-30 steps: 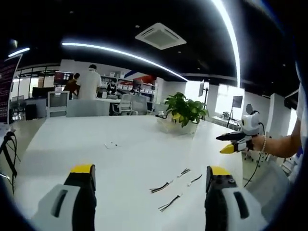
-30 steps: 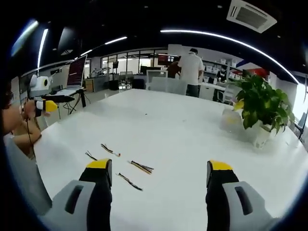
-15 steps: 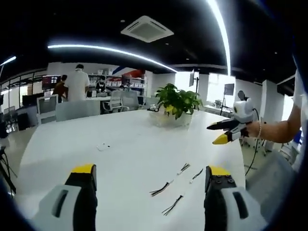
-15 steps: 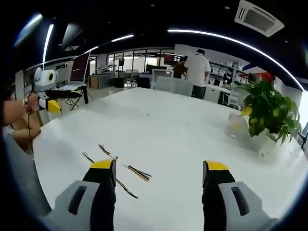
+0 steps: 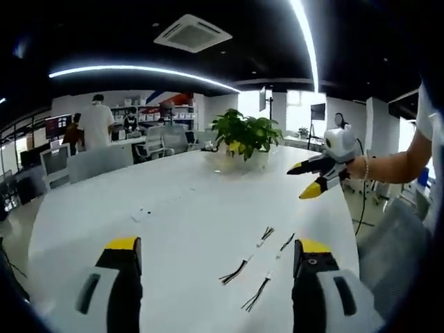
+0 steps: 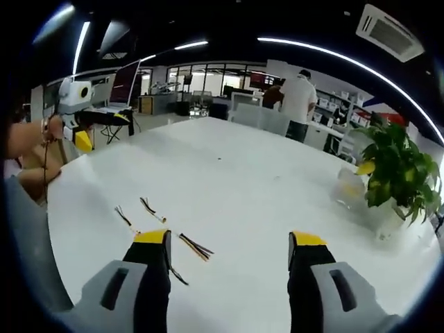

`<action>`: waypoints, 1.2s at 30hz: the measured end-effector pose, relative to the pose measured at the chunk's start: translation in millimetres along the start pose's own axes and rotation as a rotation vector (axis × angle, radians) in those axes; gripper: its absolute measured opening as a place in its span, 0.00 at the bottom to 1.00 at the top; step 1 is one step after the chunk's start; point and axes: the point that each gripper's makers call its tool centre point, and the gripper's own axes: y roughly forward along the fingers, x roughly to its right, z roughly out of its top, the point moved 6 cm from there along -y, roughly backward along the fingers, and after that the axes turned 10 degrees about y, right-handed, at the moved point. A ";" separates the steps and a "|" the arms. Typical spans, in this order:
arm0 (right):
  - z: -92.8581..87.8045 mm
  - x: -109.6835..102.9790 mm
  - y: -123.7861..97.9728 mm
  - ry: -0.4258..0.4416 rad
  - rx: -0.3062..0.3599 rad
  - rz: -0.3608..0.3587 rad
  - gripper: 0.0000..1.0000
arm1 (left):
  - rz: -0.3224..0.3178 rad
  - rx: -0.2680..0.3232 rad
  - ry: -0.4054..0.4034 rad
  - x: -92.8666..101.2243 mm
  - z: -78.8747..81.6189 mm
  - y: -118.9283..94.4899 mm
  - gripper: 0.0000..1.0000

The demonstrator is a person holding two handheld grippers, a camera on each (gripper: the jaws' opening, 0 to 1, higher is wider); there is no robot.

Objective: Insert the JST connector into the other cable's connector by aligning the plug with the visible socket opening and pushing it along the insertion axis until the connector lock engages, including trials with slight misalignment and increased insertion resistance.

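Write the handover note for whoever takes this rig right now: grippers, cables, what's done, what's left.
Left gripper: open, empty, held above the white table.
Right gripper: open, empty, also above the table.
Cables: three short wired cables lie loose on the table ahead of the left gripper, toward its right jaw; in the right gripper view they lie by its left jaw. None are joined.
Done: nothing yet; no cable picked up.
Left: grasp one cable in each gripper, align plug with socket, push until the lock engages.
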 end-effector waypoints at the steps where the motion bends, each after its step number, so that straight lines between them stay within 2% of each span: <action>1: -0.8 0.3 1.7 -0.016 -0.010 0.005 0.65 | 0.000 -0.004 0.001 -0.9 -0.3 0.8 0.89; 5: -0.5 0.3 7.2 -0.036 -0.023 0.020 0.63 | -0.010 -0.006 -0.003 -4.6 -1.8 5.1 0.89; 11: -2.3 -1.4 18.8 -0.067 -0.043 0.047 0.61 | -0.025 -0.034 0.036 -6.0 -8.1 18.5 0.87; 18: -6.3 -4.3 31.9 -0.112 -0.077 0.076 0.59 | -0.062 -0.039 0.043 -0.6 -15.0 36.7 0.85; 22: -8.1 -6.2 38.2 -0.133 -0.088 0.100 0.54 | -0.077 -0.024 0.043 0.8 -15.6 46.1 0.84; 25: -10.4 -7.8 41.7 -0.146 -0.096 0.116 0.51 | -0.090 -0.017 0.060 2.4 -17.4 52.4 0.81; 27: -13.0 -8.3 45.1 -0.145 -0.107 0.127 0.51 | -0.096 -0.002 0.101 3.5 -18.5 56.7 0.76; 32: -17.4 -11.3 51.8 -0.173 -0.122 0.162 0.44 | -0.124 0.006 0.089 7.1 -23.6 66.7 0.74; 36: -20.5 -14.7 57.4 -0.188 -0.134 0.199 0.38 | -0.148 0.004 0.095 11.1 -30.6 74.4 0.69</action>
